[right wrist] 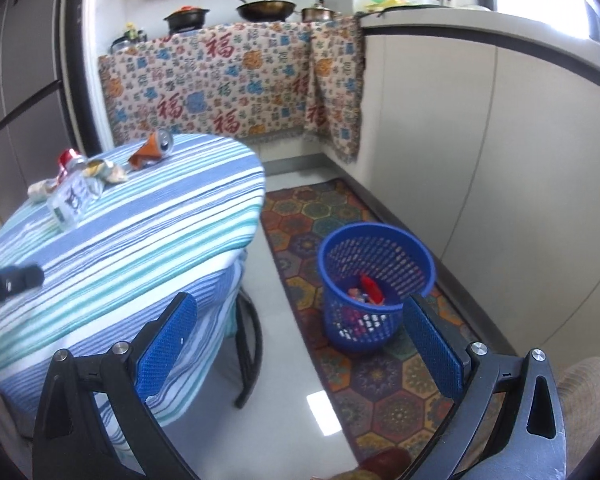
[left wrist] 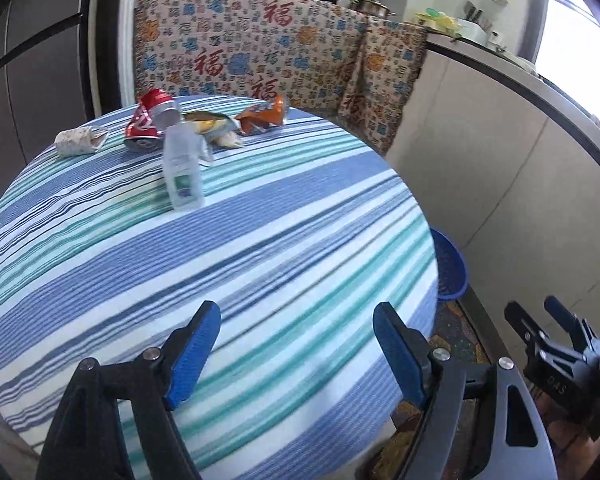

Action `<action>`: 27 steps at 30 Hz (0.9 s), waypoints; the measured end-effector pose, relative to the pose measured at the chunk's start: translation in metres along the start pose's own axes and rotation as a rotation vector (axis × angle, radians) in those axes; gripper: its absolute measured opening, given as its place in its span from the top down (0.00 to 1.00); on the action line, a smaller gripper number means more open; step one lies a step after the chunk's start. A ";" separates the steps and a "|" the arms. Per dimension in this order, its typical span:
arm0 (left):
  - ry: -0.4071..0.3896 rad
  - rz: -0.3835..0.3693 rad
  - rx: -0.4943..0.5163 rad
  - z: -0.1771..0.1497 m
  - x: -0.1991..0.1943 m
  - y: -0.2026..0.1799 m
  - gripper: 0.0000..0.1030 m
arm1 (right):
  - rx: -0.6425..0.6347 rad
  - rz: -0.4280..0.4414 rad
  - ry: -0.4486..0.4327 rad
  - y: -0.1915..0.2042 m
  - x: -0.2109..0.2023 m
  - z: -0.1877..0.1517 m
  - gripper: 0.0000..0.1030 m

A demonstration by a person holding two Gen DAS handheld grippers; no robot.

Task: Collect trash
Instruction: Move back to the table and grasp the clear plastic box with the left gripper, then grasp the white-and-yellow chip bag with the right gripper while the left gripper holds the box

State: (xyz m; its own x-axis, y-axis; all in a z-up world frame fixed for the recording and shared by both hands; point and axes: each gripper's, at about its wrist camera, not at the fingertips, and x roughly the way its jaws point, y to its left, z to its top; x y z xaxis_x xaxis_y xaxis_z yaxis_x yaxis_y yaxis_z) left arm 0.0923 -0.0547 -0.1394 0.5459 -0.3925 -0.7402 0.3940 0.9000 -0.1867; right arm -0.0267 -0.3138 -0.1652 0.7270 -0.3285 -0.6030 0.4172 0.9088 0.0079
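Both tongs gape wide and empty: left tongs low in frame over the striped counter, right tongs above the rug. Clear bottle, crushed red can and wrappers cluster upper left; blue basket sits mid-frame right.

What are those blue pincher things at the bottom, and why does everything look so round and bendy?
Those are two grabber tools, one in each of a person's hands. Each carries a wide-angle camera, which bends the picture. One picture looks past the left gripper, the other past the right gripper. Both are open and hold nothing. On the striped tablecloth lies trash: a clear plastic bottle, a crushed red can, a crumpled paper cup, a snack wrapper and an orange can. The blue wastebasket on the floor already holds some.
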 end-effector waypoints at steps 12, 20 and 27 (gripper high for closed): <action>0.040 0.115 0.043 0.112 0.075 0.061 0.22 | -0.092 0.119 0.003 0.035 0.014 -0.007 0.00; 0.054 -0.003 -0.105 0.111 0.083 0.103 0.65 | -0.147 0.140 -0.027 0.049 0.005 -0.011 0.00; 0.077 -0.116 -0.277 0.089 0.055 0.164 0.61 | -0.119 0.216 -0.005 0.056 0.008 0.004 0.00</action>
State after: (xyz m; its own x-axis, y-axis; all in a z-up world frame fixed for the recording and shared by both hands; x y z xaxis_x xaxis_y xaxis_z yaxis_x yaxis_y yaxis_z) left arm 0.2527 0.0550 -0.1533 0.4474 -0.4896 -0.7484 0.2284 0.8717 -0.4336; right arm 0.0044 -0.2664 -0.1667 0.7949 -0.1241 -0.5939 0.1848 0.9819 0.0422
